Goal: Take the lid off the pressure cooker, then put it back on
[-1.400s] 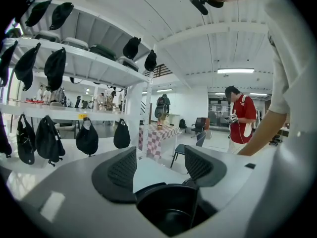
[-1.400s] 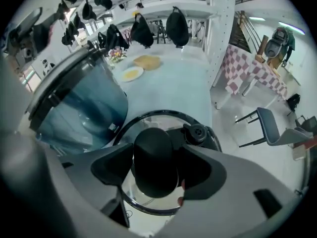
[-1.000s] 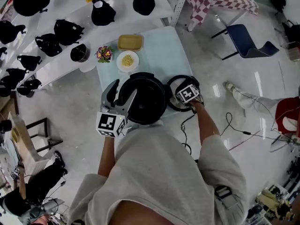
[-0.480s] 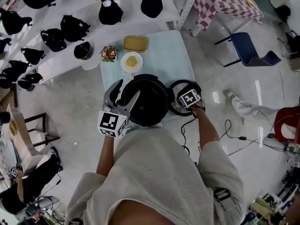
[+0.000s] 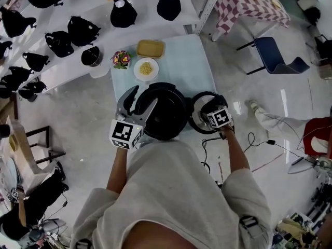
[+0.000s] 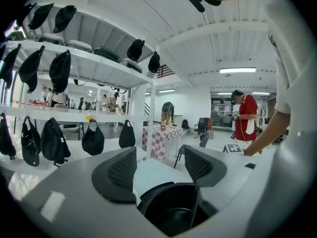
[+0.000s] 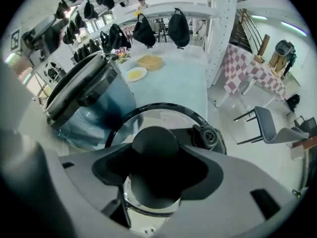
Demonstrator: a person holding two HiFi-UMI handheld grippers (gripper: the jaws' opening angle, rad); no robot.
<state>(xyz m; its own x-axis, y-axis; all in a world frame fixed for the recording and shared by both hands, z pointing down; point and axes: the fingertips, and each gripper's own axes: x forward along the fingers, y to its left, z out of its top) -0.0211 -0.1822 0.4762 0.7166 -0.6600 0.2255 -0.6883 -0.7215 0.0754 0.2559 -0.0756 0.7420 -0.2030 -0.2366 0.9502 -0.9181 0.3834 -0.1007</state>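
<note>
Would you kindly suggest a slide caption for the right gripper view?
Right gripper grips the knob of the lid beside the pressure cooker.

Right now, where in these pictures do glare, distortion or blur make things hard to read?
Head view: sharp, but the glossy floor shows white glare streaks. Left gripper view: strong fisheye bends the shelves; the ceiling light blows out. Right gripper view: black corners, near jaws soft, the lid knob dark.

Black cooker [image 5: 165, 113]; black-rimmed clear lid [image 7: 168, 117]; pale blue table [image 5: 187, 61]; red-white checked cloth [image 5: 244, 1].
</note>
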